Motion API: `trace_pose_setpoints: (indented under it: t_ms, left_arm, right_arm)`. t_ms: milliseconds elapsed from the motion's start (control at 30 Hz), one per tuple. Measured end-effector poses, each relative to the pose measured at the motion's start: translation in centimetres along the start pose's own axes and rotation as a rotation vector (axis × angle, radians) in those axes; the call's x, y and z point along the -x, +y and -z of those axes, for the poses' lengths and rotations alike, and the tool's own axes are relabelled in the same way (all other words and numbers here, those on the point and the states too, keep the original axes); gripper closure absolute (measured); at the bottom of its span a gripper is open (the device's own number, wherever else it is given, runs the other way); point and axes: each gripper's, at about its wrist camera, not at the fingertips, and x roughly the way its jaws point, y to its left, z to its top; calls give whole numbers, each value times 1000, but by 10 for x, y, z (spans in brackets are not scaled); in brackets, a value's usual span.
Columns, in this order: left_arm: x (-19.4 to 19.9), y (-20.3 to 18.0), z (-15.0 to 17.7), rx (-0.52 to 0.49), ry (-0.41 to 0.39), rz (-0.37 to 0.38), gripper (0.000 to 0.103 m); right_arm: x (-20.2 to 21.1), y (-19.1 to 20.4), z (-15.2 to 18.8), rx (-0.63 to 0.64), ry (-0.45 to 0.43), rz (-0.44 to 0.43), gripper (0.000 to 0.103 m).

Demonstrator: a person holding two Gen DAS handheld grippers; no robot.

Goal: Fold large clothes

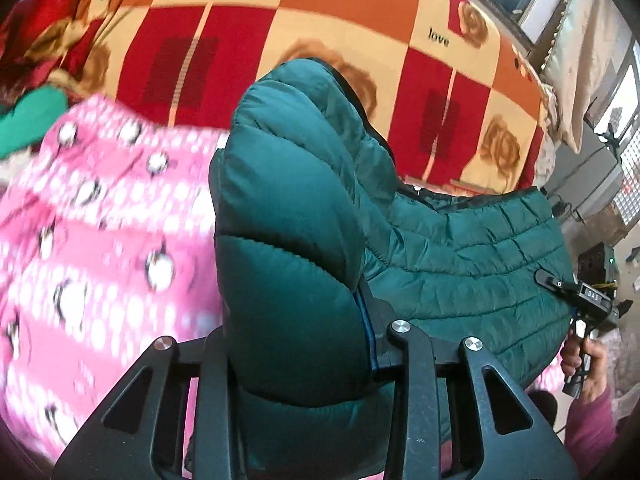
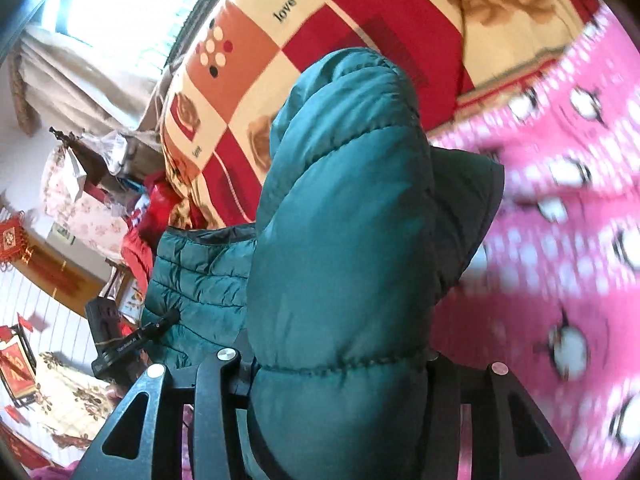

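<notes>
Teal puffer jacket is gripped by left tool and right tool, lifted off the bed so it can be folded over.

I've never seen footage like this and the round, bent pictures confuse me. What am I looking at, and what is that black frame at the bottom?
A person holds a hand tool with two fingers in each hand; a wide-angle camera on each looks along its fingers. The black frame is the tool itself.

In the left camera's picture the left gripper is clamped on a teal puffer jacket; the right tool and the hand holding it show at the right edge.

In the right camera's picture the right gripper pinches the same jacket.

Below lie a pink penguin-print blanket and a red-and-cream checked bedspread.
</notes>
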Motion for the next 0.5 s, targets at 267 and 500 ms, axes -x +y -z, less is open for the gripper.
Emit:
trace_pose_setpoints:
  t_ms: [267, 500]
  left_arm:
    - [-42, 26, 36, 61, 32, -139, 14]
    - [-3, -7, 44, -18, -79, -311, 14]
  right_arm:
    - [-30, -36, 30, -51, 38, 361, 15]
    - [8, 30, 32, 157, -135, 592, 15]
